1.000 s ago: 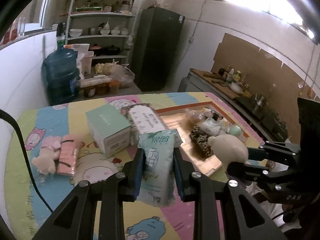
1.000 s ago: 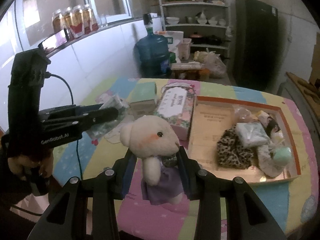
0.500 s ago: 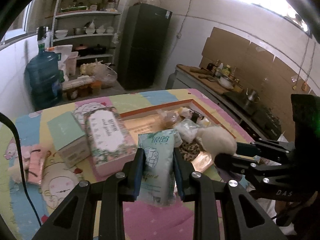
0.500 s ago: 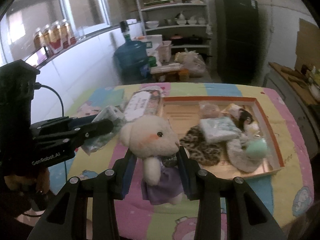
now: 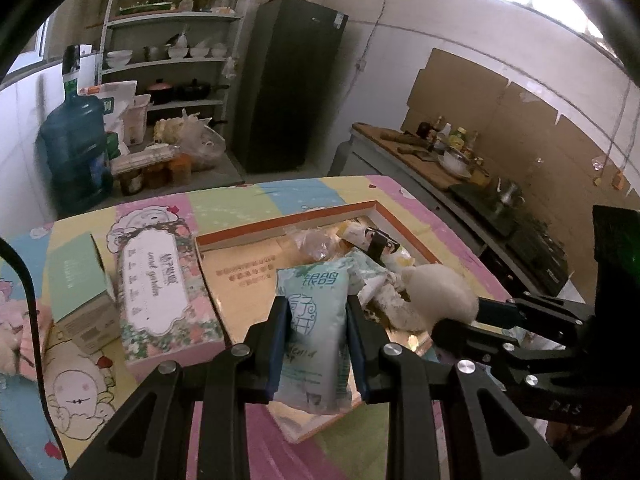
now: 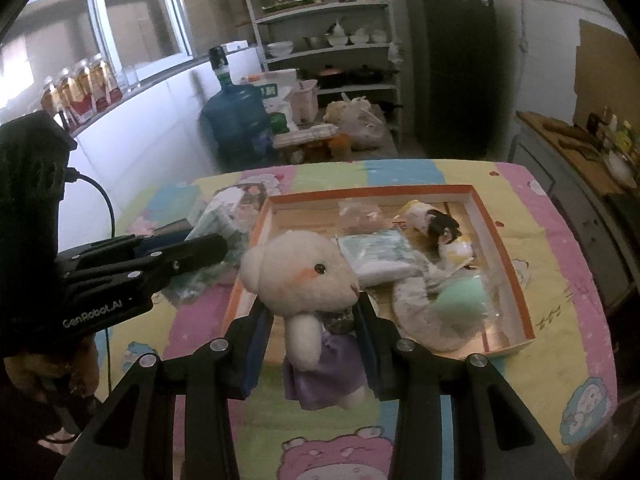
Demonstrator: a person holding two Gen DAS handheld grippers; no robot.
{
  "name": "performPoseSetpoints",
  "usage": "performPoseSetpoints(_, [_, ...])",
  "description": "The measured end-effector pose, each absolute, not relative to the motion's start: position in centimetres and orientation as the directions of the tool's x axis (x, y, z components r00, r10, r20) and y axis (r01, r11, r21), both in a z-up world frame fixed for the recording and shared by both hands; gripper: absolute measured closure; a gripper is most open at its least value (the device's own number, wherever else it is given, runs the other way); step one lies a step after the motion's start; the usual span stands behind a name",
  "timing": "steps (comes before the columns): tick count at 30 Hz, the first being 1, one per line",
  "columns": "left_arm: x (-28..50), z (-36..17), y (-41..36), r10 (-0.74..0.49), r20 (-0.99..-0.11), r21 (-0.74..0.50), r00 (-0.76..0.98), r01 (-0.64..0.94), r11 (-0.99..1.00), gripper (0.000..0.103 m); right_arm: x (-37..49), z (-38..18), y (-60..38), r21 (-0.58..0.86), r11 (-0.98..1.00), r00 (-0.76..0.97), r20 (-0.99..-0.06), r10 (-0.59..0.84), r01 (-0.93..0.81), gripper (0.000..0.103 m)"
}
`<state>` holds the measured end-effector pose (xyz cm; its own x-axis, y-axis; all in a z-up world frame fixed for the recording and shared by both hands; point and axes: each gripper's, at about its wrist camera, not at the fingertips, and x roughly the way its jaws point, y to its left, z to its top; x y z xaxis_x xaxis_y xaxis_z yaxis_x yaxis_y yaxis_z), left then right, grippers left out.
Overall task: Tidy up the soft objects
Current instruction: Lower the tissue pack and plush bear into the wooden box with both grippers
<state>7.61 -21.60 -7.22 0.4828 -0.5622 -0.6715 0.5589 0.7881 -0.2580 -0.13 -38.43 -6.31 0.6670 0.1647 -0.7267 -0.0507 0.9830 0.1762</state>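
Bear [image 6: 308, 300] between hand-held gripper [image 6: 316, 344] jaws

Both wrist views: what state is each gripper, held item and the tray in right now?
Left gripper: shut on the tissue pack, carried above the tray's near edge.
Right gripper: shut on the teddy bear, upright, lifted off the table.
Tray: open-topped, already holding several soft items.
Floral tissue box: lying flat on the table beside the tray.
Green box: on the table, closed.
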Motion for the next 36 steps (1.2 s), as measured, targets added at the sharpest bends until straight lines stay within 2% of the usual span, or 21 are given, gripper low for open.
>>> performPoseSetpoints(21, [13.4, -10.8, -26.0, -0.449, -0.736, -0.225, 0.507, 0.442, 0.869, 0.074, 3.6, -9.1, -42.8, 0.2, 0.978, 0.62, -0.761, 0.19, -0.054, 0.061])
performPoseSetpoints(36, [15.7, -13.5, -27.8, -0.408, -0.781, -0.21, 0.473, 0.416, 0.885, 0.074, 5.5, -10.9, -44.1, 0.254, 0.966, 0.593, -0.772, 0.23, -0.045, 0.061])
